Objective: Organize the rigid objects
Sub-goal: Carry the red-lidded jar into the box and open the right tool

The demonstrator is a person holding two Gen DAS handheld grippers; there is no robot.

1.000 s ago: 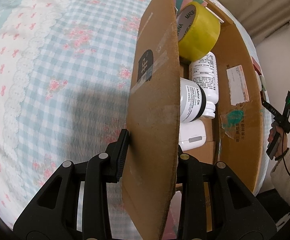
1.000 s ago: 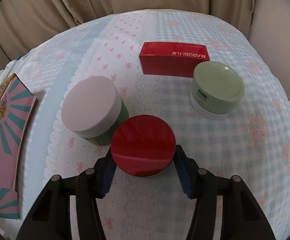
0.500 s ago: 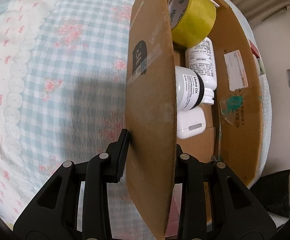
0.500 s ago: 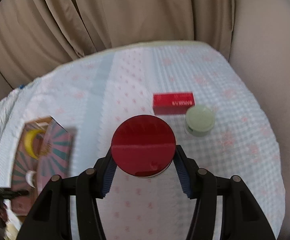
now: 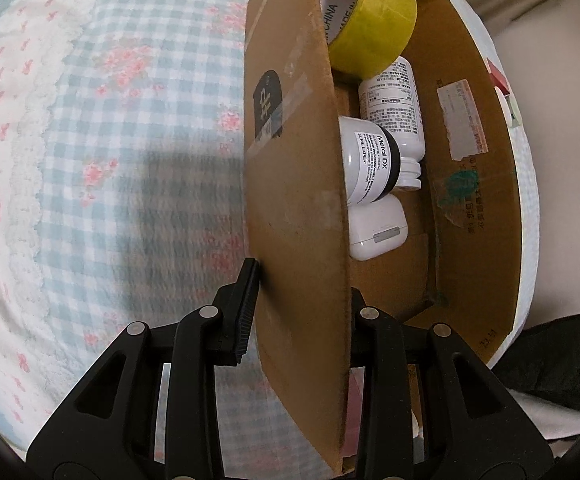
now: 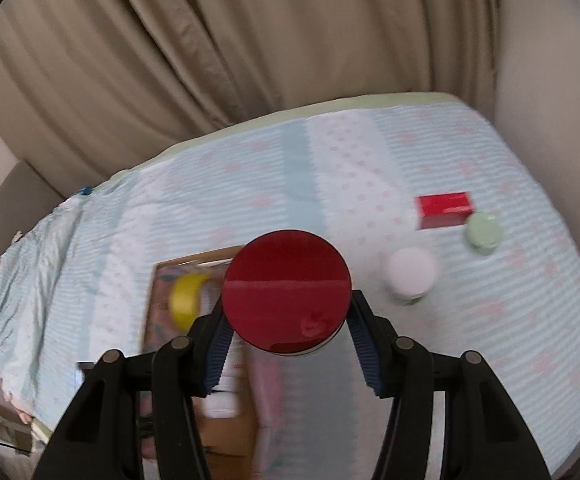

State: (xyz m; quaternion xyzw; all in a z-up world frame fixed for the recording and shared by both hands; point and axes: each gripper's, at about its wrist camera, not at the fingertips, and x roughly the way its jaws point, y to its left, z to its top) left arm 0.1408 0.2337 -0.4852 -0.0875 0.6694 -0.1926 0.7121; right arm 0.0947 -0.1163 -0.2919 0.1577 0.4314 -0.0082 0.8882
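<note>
1. Red-lidded jar (image 6: 286, 294) is sitting clamped between the blue pads of the right gripper (image 6: 288, 334), now riding high in the air over the cardboard box (image 6: 194, 280); a second ago it was standing on the checked bedspread (image 6: 369, 168) among the other containers.
2. Left behind on the bedspread are the red carton (image 6: 445, 211), the pale green tub (image 6: 484, 233) and the white-lidded jar (image 6: 410, 273), all well apart from the gripper.
3. Meanwhile the left gripper (image 5: 301, 312) is staying clenched on the box flap (image 5: 293, 184), holding it open as before.
4. Inside, the yellow tape roll (image 5: 369, 20), two white bottles (image 5: 393, 100) and a white case (image 5: 377, 228) are already lying; I judge free floor remains at the near end for the jar.
</note>
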